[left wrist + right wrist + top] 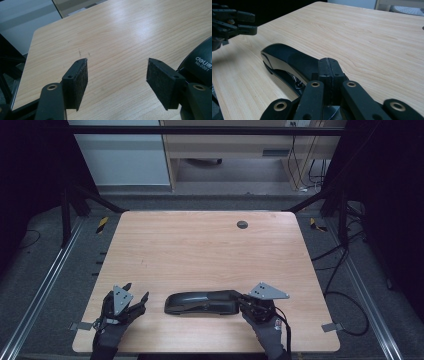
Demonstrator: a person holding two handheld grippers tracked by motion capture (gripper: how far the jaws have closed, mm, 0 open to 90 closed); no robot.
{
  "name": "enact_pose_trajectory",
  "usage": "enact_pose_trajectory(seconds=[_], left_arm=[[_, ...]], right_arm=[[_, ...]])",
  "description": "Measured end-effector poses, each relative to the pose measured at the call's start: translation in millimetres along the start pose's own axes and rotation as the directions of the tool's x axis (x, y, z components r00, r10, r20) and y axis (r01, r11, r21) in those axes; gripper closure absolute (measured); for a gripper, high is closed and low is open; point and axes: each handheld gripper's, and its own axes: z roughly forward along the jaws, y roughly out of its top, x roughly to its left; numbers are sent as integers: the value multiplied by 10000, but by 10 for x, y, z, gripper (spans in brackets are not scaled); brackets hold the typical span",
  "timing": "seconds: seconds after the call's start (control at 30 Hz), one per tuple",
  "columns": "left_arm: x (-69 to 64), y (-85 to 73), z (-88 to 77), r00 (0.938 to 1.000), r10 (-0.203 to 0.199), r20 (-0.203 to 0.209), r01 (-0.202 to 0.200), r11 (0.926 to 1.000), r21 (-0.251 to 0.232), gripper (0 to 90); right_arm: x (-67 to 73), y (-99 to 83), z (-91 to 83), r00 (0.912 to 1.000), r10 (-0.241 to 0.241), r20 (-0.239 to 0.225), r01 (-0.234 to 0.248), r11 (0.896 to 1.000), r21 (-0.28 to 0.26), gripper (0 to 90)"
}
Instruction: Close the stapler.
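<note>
The left gripper [136, 296] has its jaws wide apart. In the left gripper view its two black pads [80, 82] stand far from each other, and between them there is only bare wood of the table [200, 245]. It holds nothing and touches nothing.

The right gripper [243, 301] has its jaws fully together. In the right gripper view the two pads meet flat against each other with nothing between them, and their tips lie over the rear end of a black stapler [202, 303]. Whether the pads really press on the stapler or only stand just above it, I cannot tell.

The stapler lies on its base near the front edge of the table, between the two grippers, with its long side along that edge. Its rounded nose points toward the left gripper but stays clearly apart from it.

In the left gripper view the stapler [200, 66] is cut off by the right border, and the white print "deli" is readable on it. In the right gripper view the jaws hide the stapler's rear end.
</note>
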Motion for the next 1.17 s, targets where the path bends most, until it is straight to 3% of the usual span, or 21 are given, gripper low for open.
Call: enact_pose_trajectory(seconds=[0.23, 0.43, 0.53, 0.63, 0.83, 0.9, 0.93, 1.17], left_arm=[[31, -13, 1, 9999, -101, 11, 101, 9999, 38, 327], [52, -28, 8, 9999, -147, 49, 147, 9998, 110, 323], [71, -46, 23, 9998, -185, 50, 184, 9997, 183, 319], [100, -72, 42, 9995, -307, 60, 305, 9991, 287, 313], [153, -124, 74, 9990, -452, 41, 450, 9980, 454, 302], [172, -147, 88, 9991, -433, 33, 431, 9976, 549, 295], [180, -159, 97, 9990, -447, -14, 447, 9971, 618, 292], [271, -224, 125, 9982, -590, -138, 600, 9945, 858, 278]], right_arm=[[-76, -3, -59, 9996, 143, 242, -136, 9995, -273, 854], [-324, -46, -206, 9920, 660, 1078, -595, 9963, -625, 647], [-497, -112, -266, 9815, 902, 1687, -813, 9949, -590, 525], [-653, -191, -303, 9644, 1151, 2383, -1125, 9934, -244, 437], [-859, -366, -318, 9320, 864, 3520, -1175, 9908, 679, 325], [-919, -408, -320, 9172, 624, 3936, -1142, 9874, 1096, 299], [-949, -427, -325, 9105, 630, 4086, -1235, 9846, 1234, 296], [-1136, -539, -430, 8917, 985, 4417, -1699, 9775, 1249, 280]])
